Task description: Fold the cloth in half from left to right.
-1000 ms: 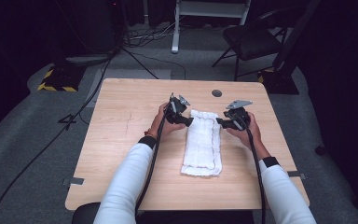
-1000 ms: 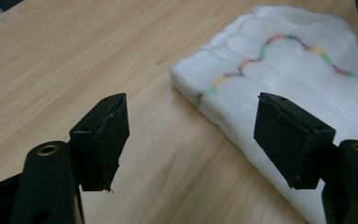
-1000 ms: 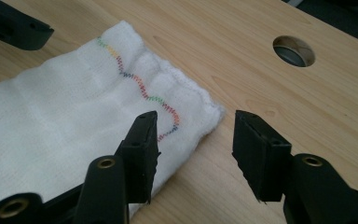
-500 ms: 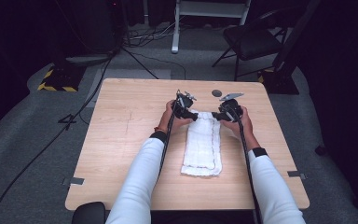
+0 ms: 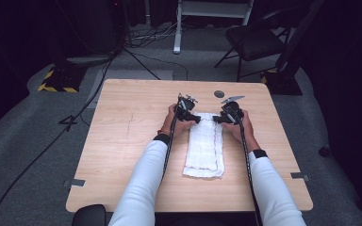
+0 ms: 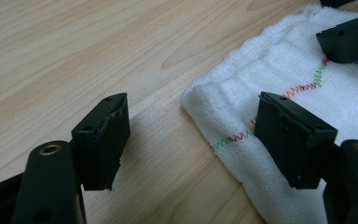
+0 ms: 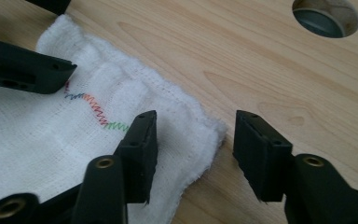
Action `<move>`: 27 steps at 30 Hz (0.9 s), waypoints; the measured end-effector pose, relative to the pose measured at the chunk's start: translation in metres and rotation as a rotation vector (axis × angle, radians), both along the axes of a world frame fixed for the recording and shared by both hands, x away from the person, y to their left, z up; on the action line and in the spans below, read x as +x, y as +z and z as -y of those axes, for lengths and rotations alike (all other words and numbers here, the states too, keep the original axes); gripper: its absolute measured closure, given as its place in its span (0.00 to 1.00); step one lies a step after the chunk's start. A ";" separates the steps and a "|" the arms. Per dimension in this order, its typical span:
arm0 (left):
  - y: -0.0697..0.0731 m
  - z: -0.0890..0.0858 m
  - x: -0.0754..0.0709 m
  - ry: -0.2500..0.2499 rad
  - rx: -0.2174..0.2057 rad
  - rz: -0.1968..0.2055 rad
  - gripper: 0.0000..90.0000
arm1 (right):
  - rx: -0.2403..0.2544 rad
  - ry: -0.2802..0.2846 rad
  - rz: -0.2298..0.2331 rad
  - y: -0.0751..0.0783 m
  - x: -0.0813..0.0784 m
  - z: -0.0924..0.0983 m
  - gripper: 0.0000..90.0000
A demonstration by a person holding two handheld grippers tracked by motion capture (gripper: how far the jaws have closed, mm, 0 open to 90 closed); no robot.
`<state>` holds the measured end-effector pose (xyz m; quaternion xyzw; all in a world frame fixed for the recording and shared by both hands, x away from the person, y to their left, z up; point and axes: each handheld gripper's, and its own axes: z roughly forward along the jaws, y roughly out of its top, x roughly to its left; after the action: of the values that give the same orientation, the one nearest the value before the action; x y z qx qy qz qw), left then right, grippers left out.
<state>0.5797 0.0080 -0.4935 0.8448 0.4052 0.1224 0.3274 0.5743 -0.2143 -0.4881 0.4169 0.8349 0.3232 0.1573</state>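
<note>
A folded white cloth (image 5: 205, 150) lay lengthwise down the table's (image 5: 122, 141) middle. At its far left corner the left gripper (image 6: 191, 133) stood wide open, gripping nothing. The right gripper (image 7: 193, 149) straddled the far right corner, open, pads clear.

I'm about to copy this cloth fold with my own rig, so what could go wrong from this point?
1. Each open tongs straddles a far corner of the folded white cloth. In the left tongs, one jaw stands over bare wood, so closing may catch only the top layer or slip off.
2. The right tongs sits at the frayed corner edge; a shallow bite could pull loose.
3. If one corner is gripped before the other, the cloth might skew.
</note>
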 end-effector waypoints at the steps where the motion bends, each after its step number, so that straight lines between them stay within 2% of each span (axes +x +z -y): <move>1: 0.000 0.000 0.000 -0.005 -0.002 0.000 0.30 | 0.020 0.001 -0.008 -0.001 0.000 0.001 0.62; 3: -0.001 -0.001 0.000 -0.007 -0.006 0.004 0.31 | 0.044 0.001 -0.020 -0.001 0.001 0.004 0.65; 6: 0.000 -0.001 -0.002 -0.031 -0.009 0.009 0.35 | 0.044 0.023 -0.030 0.000 0.000 0.001 0.76; 10: 0.002 0.001 -0.004 -0.092 -0.018 -0.006 0.57 | 0.028 0.041 -0.030 0.001 -0.001 -0.002 0.83; 17: 0.004 0.004 -0.006 -0.148 -0.024 -0.016 0.82 | -0.035 0.054 0.003 0.003 -0.005 -0.010 0.91; 22: 0.006 0.006 -0.006 -0.160 0.004 0.000 0.89 | -0.037 0.052 0.024 0.003 -0.008 -0.011 0.92; 27: 0.010 0.002 -0.005 -0.159 -0.019 0.021 0.90 | -0.023 0.049 0.042 0.007 -0.011 -0.009 0.92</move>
<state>0.5742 0.0062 -0.4831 0.8699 0.3342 0.1012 0.3482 0.5635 -0.2050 -0.4815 0.3875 0.8451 0.3259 0.1717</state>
